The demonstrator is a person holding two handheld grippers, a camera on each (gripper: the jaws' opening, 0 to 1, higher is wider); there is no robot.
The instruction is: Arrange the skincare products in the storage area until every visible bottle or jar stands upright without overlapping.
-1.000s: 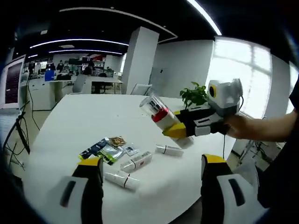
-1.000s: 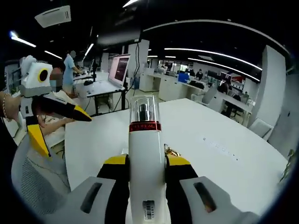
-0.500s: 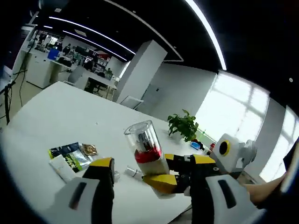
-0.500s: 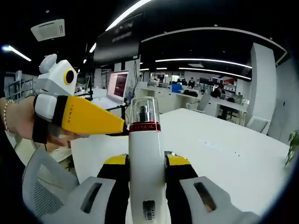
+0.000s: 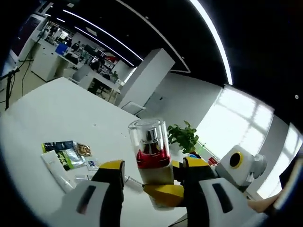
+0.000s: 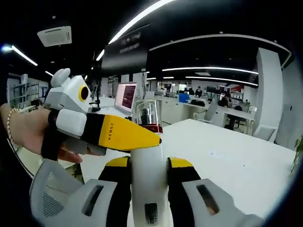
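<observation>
A white pump bottle point(image 6: 147, 182) with a clear cap and a red band stands upright between the jaws of my right gripper point(image 6: 147, 165), which is shut on its body. In the left gripper view the same bottle point(image 5: 151, 151) is held up above the white table point(image 5: 52, 109) by the right gripper point(image 5: 165, 184), which comes in from the right. My left gripper point(image 5: 152, 165) is open, with one jaw on each side of the bottle and a small gap to each. In the right gripper view, the left gripper point(image 6: 142, 137) crosses in front of the cap, held by a hand point(image 6: 26, 132).
Flat sachets point(image 5: 64, 152) and small white tubes point(image 5: 131, 182) lie on the table below the bottle. A potted plant point(image 5: 183, 136) stands at the table's far edge. Office desks and a monitor point(image 6: 128, 94) lie beyond the table point(image 6: 227, 156).
My left gripper has closed in on the bottle, now straddling it. In the right gripper view its yellow jaw has slid right across the cap. The right gripper keeps its hold.
</observation>
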